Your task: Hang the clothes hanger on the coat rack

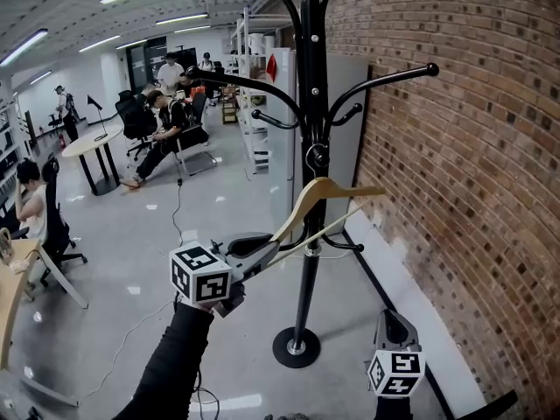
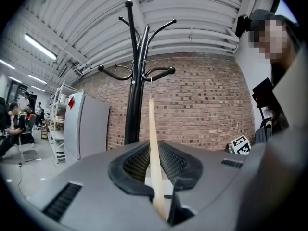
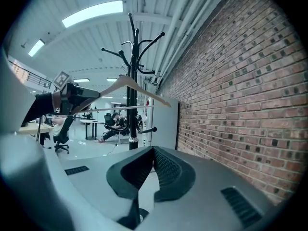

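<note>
The left gripper (image 1: pixel 256 254) is out in front of the person, and its fingers are closed on the far tip of one arm of the wooden clothes hanger (image 1: pixel 325 188). The gripper's own view shows the wood edge-on, pinched between the pads. The hanger slopes up and away to the right, so its middle lies right against the pole of the black coat rack (image 1: pixel 312 103). The rack stands on its round base at the edge of the floor, just beside the brick wall (image 1: pixel 472 147). I cannot tell whether the wire hook is over one of the curved pegs or only near it. Low on the right, the right gripper (image 1: pixel 391 320) hangs idle, its fingers together on nothing.

The hold looks like the weak spot to me. With the hanger pinched only at one tip, it could swivel in the fingers and carry the hook off line. Letting go before the hook sits over a peg would drop the hanger to the floor. A hard nudge on the pole could also rock the rack.
</note>
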